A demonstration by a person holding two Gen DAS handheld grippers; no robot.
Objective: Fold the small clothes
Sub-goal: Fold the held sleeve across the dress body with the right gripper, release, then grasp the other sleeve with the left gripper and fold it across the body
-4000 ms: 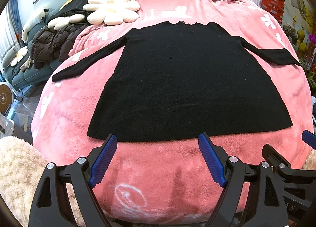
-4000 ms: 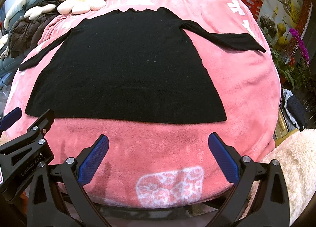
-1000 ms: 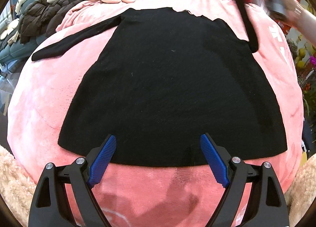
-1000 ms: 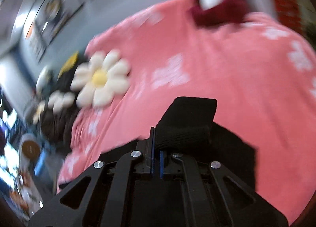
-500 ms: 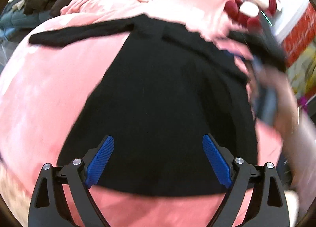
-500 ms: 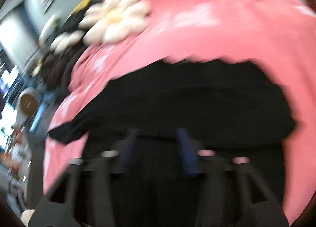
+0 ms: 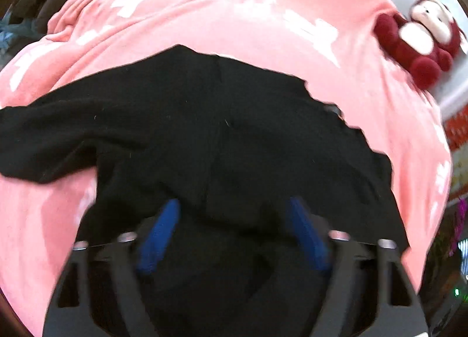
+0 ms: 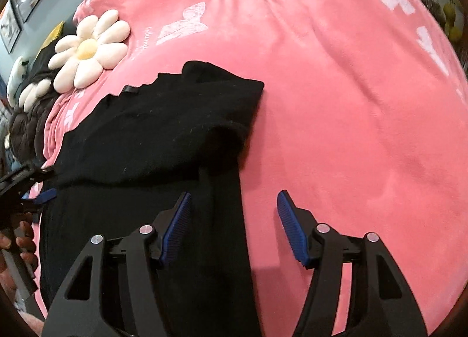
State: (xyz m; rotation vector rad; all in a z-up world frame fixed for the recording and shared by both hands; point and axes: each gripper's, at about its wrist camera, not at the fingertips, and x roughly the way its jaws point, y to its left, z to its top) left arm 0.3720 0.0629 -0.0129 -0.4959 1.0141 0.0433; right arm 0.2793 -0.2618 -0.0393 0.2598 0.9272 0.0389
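Right wrist view: black dress [image 8: 163, 132] lies on the pink bed [image 8: 351, 102], one sleeve folded across it; right tool [image 8: 234, 217] gapes empty over its edge, left tool [image 7: 231, 228] closing, gripping nothing.

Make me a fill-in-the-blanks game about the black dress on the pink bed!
1. The black dress lies on a ___ blanket.
2. The white cushion is shaped like a ___.
3. The plush toy at the far side of the bed is dark ___.
4. The pads on the right claw are ___.

Missing words: pink; flower; red; blue
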